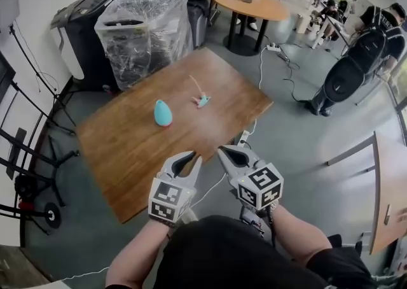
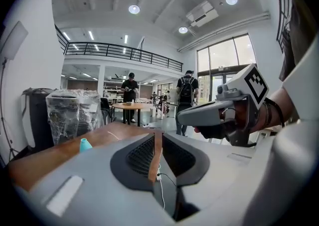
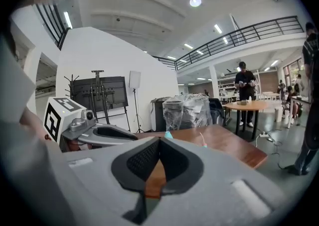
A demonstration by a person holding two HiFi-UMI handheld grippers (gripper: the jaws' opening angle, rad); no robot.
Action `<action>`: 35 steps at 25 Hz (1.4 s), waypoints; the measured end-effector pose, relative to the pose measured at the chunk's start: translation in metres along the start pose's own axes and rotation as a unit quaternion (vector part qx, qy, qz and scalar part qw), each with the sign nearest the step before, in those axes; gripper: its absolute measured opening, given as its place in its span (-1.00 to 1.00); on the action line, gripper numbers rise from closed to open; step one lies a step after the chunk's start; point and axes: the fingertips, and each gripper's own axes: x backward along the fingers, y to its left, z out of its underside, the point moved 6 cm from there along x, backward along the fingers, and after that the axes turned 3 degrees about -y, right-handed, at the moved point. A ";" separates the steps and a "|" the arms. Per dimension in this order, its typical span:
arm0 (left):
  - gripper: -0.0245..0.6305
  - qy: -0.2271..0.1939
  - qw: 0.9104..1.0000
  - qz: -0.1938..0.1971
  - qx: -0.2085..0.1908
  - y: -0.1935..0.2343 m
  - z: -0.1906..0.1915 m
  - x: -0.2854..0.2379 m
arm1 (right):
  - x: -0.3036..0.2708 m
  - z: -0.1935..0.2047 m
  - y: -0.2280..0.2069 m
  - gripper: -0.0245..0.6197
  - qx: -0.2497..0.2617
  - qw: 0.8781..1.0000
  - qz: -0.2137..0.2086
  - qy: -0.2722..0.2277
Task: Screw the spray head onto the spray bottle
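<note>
The left forearm (image 1: 137,253) and right forearm (image 1: 297,233), both bare, reach forward. They hold the left gripper (image 1: 189,156) and right gripper (image 1: 224,150) side by side, tips angled together but apart. The right jaws are closed and empty; the left jaws show only a thin slit.

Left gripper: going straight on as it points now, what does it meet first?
Probably the table top, depth unclear; the teal bottle sits left of where the left gripper points.

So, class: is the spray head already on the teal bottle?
No, the spray head lies on the table apart from the bottle.
</note>
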 end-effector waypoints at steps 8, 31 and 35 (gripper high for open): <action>-0.70 0.027 0.999 0.014 0.013 0.048 0.008 -0.038 | -0.053 -0.009 -0.027 -0.95 -0.007 1.000 0.008 0.029; -0.48 0.240 0.965 -0.104 0.001 0.166 0.115 -0.266 | -0.163 0.008 -0.221 -0.95 -0.015 0.977 -0.162 0.141; -0.48 0.266 0.959 -0.095 -0.015 0.182 0.131 -0.287 | -0.166 0.008 -0.233 -0.95 -0.013 0.976 -0.161 0.144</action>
